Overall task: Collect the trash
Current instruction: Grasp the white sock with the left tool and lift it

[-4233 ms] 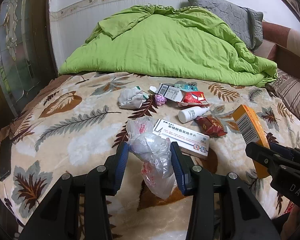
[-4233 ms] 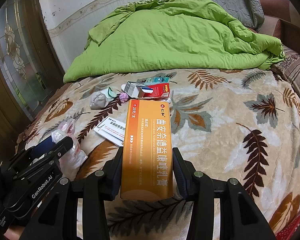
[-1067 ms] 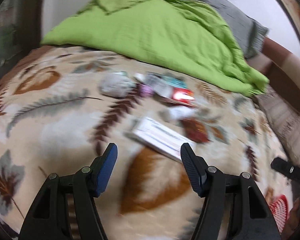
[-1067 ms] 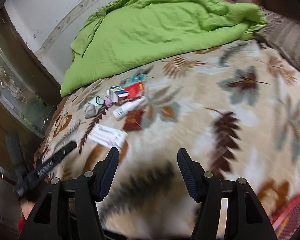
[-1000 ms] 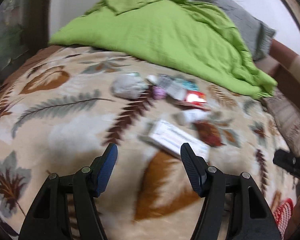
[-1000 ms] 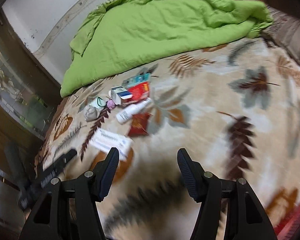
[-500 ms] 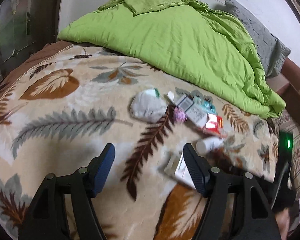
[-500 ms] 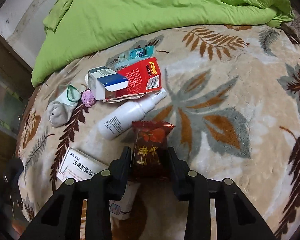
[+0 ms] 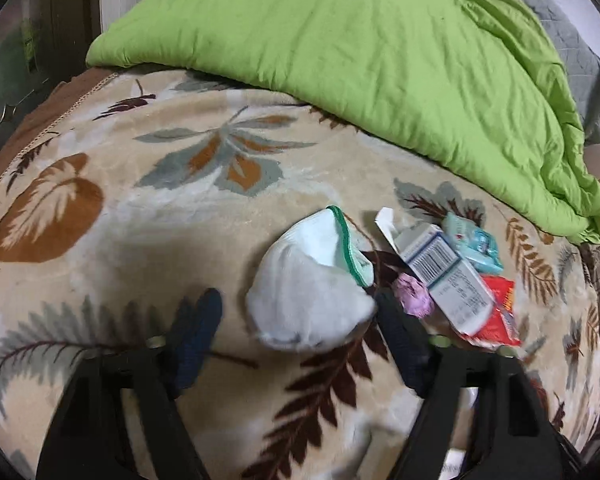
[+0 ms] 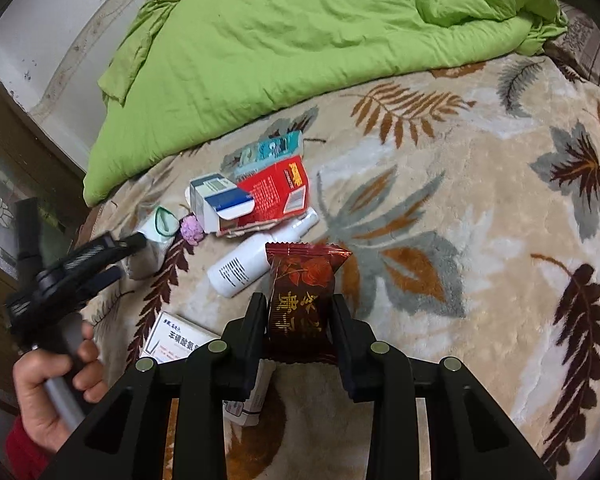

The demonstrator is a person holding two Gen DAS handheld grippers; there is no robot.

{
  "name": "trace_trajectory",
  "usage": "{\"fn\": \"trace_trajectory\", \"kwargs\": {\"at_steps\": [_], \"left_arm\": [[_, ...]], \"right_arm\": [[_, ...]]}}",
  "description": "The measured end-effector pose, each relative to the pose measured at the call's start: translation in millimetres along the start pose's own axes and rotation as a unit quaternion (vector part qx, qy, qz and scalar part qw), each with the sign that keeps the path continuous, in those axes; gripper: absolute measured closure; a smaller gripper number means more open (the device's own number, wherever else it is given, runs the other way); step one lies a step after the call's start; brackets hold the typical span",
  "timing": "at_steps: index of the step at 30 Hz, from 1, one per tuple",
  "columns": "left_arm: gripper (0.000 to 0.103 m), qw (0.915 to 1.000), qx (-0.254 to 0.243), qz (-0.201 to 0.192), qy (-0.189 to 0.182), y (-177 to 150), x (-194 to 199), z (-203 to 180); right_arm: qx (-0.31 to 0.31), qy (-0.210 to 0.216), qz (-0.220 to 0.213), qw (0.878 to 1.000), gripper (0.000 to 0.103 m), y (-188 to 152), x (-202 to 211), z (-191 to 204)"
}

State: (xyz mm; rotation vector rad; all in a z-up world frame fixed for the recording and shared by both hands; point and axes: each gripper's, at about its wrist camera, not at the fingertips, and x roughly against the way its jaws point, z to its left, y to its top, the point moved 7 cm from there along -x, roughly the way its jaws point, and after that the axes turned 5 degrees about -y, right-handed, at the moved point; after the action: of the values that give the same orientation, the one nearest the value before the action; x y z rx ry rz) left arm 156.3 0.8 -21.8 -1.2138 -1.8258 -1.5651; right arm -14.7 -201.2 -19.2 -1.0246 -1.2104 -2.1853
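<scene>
right of wrapper [image 10: 302, 300], bare blanket [image 10: 480, 216]

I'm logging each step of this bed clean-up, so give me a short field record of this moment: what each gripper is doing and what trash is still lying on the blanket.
right gripper: shut on the dark red snack packet
left gripper: jaws just been closing, around the white crumpled wad; one finger touches it, the other stands apart
left on blanket: white spray bottle, red packet, blue-and-white box, teal wrapper, pink scrap, white medicine box
background: green quilt
</scene>
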Motion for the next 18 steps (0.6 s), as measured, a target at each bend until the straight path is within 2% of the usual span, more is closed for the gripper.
{"fn": "trace_trajectory", "kwargs": {"at_steps": [1, 2, 4, 6, 11, 18], "left_arm": [[0.058, 1.0, -0.002, 0.008, -0.001, -2, -5, -1], [0.059, 1.0, -0.004, 0.009, 0.002, -4, -6, -2], [0.068, 0.9998, -0.018, 0.001, 0.007, -8, -2, -5], [0.071, 0.9997, -0.023, -0.004, 0.002, -13, 6, -8], [0.073, 0.9987, -0.042, -0.025, -0.015, -34, 45, -21], [0.073, 0.9947, -0.078, -0.058, -0.035, -88, 118, -41]], "right_arm": [[0.002, 0.0, -0.003, 1.0, 0.068, 1, 1, 1], [0.003, -0.001, -0.007, 1.0, 0.068, 1, 2, 2], [0.006, 0.001, -0.01, 1.0, 0.068, 1, 4, 2], [0.007, 0.003, -0.011, 1.0, 0.068, -1, 6, 2], [0.017, 0.006, -0.024, 1.0, 0.068, -6, 20, 3], [0.061, 0.002, -0.054, 0.997, 0.068, -24, 52, 9]]}}
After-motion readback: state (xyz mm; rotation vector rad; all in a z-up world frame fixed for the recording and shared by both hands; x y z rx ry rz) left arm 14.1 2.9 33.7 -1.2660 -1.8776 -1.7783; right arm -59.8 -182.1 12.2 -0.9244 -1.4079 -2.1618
